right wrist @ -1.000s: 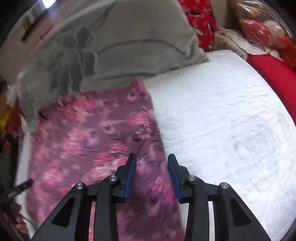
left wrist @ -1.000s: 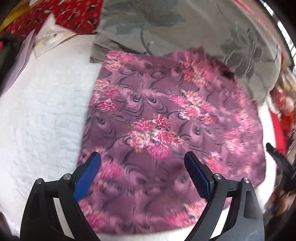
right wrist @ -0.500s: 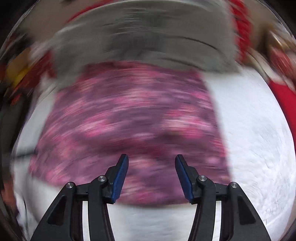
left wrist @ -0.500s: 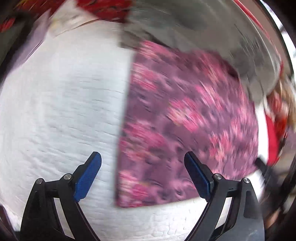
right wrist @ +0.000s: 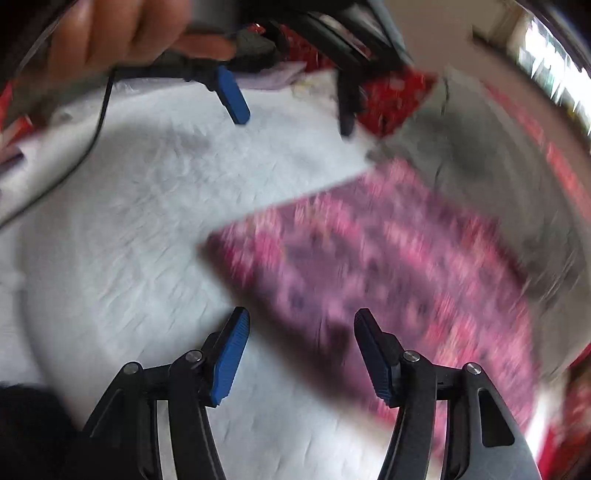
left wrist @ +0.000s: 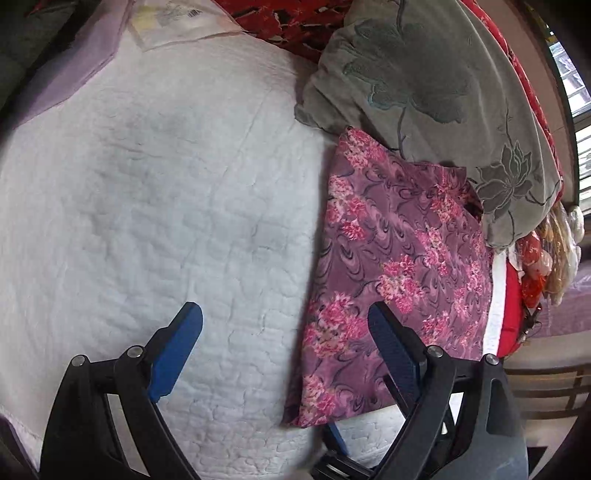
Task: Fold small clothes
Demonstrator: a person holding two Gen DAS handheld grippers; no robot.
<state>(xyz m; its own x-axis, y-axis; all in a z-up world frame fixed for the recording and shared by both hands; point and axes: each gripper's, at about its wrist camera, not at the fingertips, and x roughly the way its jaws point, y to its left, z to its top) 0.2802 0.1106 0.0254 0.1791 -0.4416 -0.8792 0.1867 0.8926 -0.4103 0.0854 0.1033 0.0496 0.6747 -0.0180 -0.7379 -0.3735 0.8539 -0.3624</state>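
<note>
White quilt (left wrist: 155, 206) fills the frame; grey pillow (left wrist: 436, 85) upper right. Floral cloth (left wrist: 391, 266) lies flat, centre right, its top edge touching the pillow. Left gripper (left wrist: 284, 343) — wide open, empty; right gripper (right wrist: 301, 350) — likewise.

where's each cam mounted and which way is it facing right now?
Left wrist: on the left tool, looking forward and down over the white quilted bedspread to the purple floral cloth and grey flower-print pillow; its own two blue-padded fingers show.
Right wrist: on the right tool, motion-blurred, facing the same cloth; own fingers, plus the left tool and the holding hand at top.
Shared: cloth, bedspread, pillow.
</note>
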